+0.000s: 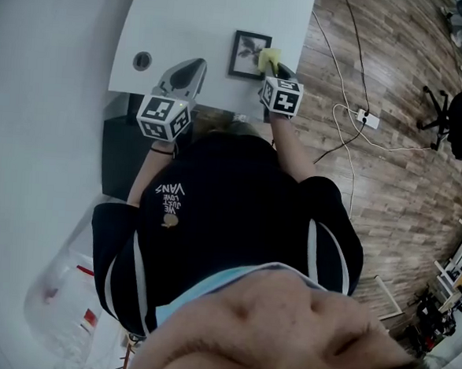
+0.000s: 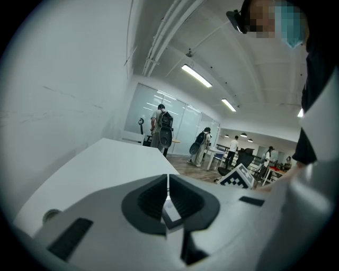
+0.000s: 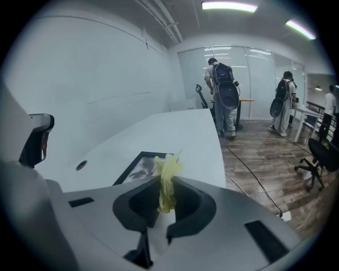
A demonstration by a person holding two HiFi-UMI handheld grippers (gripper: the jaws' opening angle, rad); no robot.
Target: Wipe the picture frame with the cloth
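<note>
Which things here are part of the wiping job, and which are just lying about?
In the job: frame, cloth, right gripper shut on the cloth, table under the frame.
Lying about: floor cable, power strip, office chair, people at the back.

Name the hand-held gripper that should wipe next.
Right. The right hand-held gripper is shut on the cloth by the picture frame; the left hand-held gripper is shut, empty.
</note>
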